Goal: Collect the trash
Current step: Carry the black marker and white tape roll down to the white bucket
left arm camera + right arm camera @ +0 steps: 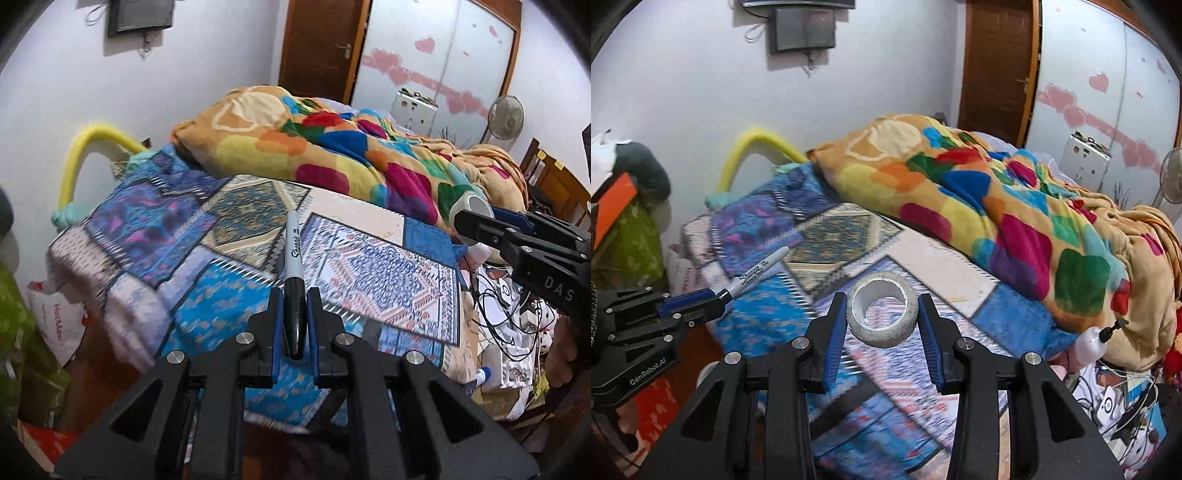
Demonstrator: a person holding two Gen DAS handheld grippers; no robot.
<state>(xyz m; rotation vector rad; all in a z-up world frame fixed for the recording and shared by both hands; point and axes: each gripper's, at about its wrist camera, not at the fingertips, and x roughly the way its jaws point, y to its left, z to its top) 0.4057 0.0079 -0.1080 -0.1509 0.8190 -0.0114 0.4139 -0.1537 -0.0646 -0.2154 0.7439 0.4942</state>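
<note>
Two grippers hang above the patchwork bedspread (229,221), each holding something. Our left gripper (294,306) has its jaws nearly closed on a slim black Sharpie marker (293,266), seen lengthwise from the left wrist. Only the right wrist shows the ring's hollow white core: our right gripper (882,314) pinches a rough grey tape roll (882,321). A plush, bright-patched blanket (979,206) lies heaped behind.

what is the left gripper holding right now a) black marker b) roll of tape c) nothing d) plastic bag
a: the left gripper is shut on a black marker that sticks out past its fingers, while the roll of tape sits in the right gripper.
</note>
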